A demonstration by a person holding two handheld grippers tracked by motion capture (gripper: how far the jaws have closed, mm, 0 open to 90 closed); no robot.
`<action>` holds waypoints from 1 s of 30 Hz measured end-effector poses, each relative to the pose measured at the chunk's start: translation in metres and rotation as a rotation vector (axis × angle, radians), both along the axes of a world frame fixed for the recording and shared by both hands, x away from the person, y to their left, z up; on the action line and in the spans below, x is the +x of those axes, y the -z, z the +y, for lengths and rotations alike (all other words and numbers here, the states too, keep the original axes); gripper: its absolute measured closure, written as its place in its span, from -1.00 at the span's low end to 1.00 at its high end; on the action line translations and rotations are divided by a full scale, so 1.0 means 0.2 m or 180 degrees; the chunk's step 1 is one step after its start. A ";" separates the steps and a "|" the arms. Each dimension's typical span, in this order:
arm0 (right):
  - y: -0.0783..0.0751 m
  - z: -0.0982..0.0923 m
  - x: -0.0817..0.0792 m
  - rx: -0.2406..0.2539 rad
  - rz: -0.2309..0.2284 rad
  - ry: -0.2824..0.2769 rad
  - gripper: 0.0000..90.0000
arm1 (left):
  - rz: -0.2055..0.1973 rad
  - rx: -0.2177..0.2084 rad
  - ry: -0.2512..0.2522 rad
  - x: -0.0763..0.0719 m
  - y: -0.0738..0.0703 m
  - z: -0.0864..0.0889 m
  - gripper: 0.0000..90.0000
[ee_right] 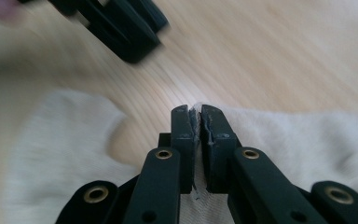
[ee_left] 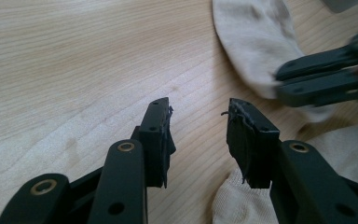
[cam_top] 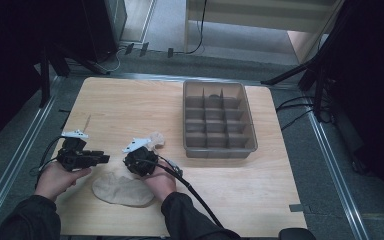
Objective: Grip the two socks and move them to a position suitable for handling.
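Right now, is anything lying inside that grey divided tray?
Cannot tell: the grey tray has a dark patch in one far compartment, too small to identify.

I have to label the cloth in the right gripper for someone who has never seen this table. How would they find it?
Start at the wooden table and go to its near-left part, left of the grey tray. The sock rises from the closed right gripper, a pale cream bunch lifted off the wood. The other sock lies flat nearer the person.
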State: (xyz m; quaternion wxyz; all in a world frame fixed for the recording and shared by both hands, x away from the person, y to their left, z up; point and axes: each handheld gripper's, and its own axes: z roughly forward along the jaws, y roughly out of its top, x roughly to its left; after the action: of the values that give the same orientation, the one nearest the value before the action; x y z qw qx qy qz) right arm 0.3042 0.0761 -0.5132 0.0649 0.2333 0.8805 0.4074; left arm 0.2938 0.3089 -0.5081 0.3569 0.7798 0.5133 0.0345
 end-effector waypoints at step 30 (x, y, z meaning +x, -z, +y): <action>-0.04 -0.38 -0.37 0.0246 0.0115 -0.0352 0.54 | -0.0180 0.0083 0.0624 0.20 -0.01 -0.40 0.17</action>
State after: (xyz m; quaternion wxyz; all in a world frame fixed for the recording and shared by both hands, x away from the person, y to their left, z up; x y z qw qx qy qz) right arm 0.2296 0.0010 -0.5048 0.0173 0.1940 0.8767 0.4398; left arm 0.3333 0.2288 -0.5053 0.3627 0.8295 0.4237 0.0281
